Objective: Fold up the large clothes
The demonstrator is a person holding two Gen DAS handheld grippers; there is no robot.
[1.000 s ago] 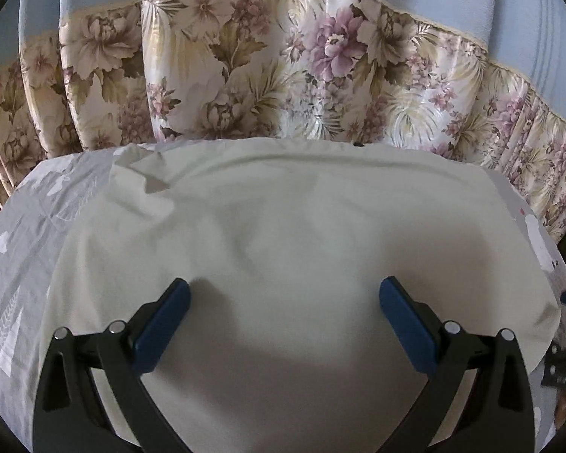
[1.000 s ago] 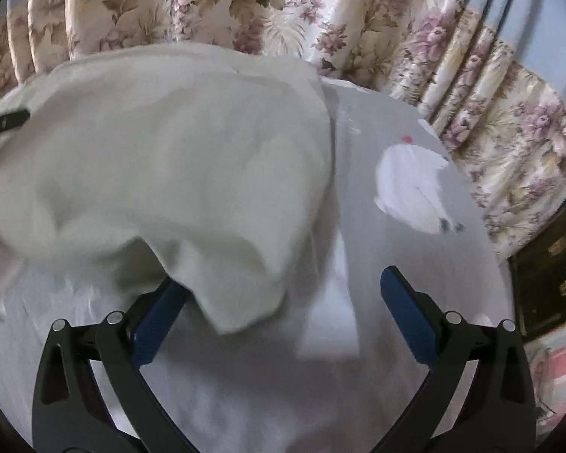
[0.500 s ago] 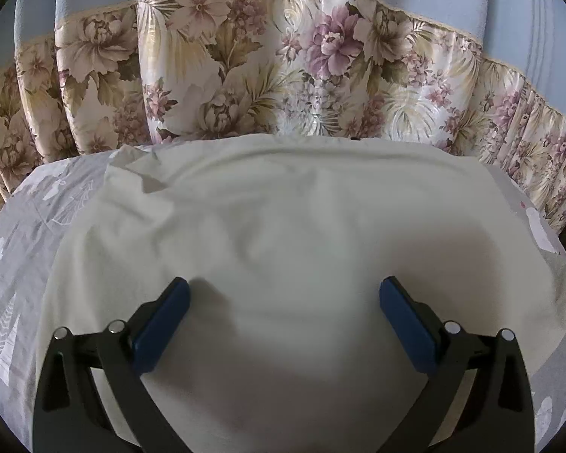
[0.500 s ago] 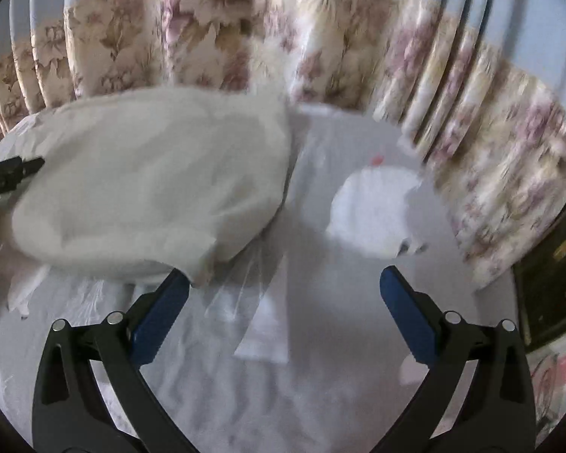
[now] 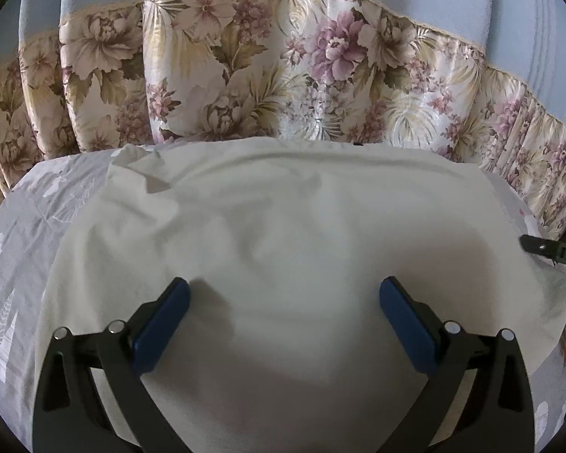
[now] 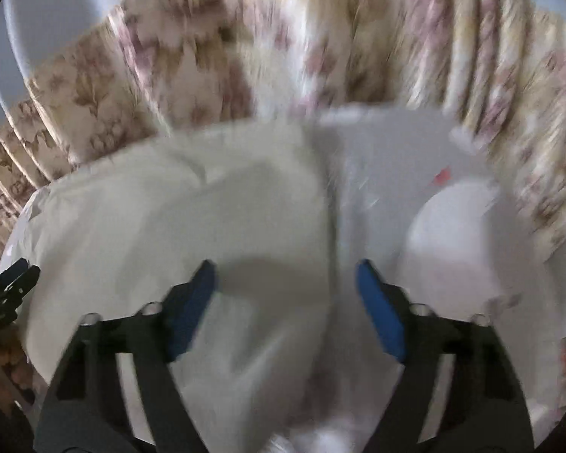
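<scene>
Spreading across the grey printed bed sheet (image 5: 26, 226), the cream garment (image 5: 283, 226) is shown lying flat, its long axis running crosswise to both pairs of fingers. Its right-hand edge (image 6: 326, 204) is seen passing between the fingers of the right gripper (image 6: 285, 302), whose jaws are closing with the cloth edge below and between them, not yet pinched; the view is blurred. The left gripper (image 5: 283, 321) is held over the garment's middle, fingers spread wide and empty. The right gripper is judged nearer the edge to be taken.
</scene>
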